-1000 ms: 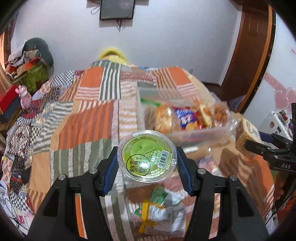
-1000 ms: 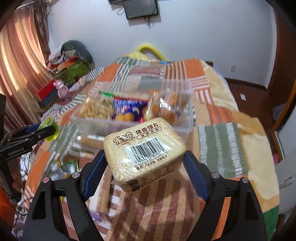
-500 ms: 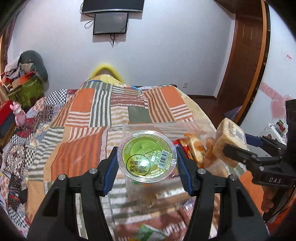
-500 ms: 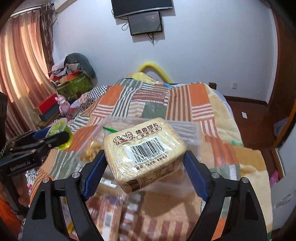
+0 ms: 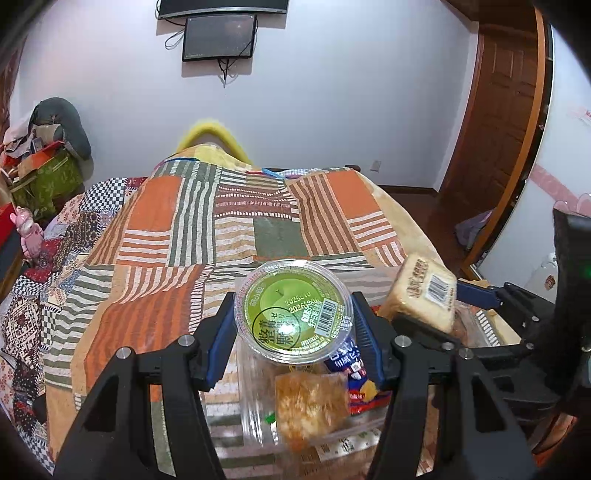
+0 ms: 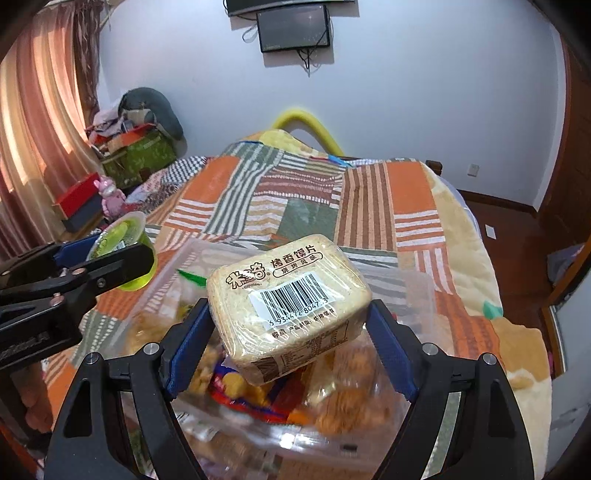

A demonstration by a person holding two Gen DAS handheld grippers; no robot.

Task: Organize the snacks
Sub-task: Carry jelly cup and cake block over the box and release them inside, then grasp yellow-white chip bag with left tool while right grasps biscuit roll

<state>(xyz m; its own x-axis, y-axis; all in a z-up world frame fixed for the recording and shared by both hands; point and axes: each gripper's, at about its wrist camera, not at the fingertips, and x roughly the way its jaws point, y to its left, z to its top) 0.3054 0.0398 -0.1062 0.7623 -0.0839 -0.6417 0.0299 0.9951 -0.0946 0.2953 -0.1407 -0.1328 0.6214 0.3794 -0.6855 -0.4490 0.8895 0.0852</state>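
Note:
My left gripper [image 5: 293, 328] is shut on a green jelly cup [image 5: 293, 310] with a clear rim, held above the left part of a clear plastic bin [image 5: 255, 398]. In the right wrist view the same jelly cup [image 6: 125, 254] shows at the left, between black fingers. My right gripper [image 6: 290, 328] is shut on a wrapped pack of toasted bun slices [image 6: 288, 299] with a barcode, hanging over the clear plastic bin [image 6: 421, 291]. That pack [image 5: 421, 291] also appears at the right of the left wrist view. Inside the bin lie several snack packets [image 6: 258, 395].
The bin sits on a bed with an orange, green and striped patchwork quilt [image 5: 207, 221]. Boxes and clothes [image 6: 136, 144] pile up at the far left by a curtain. A wooden door [image 5: 498, 110] is on the right, and a dark screen [image 6: 293, 27] hangs on the wall.
Both grippers have moved forward over the bed with their snacks held. The bin, earlier ahead of them, now lies directly beneath the cup and the bun pack.

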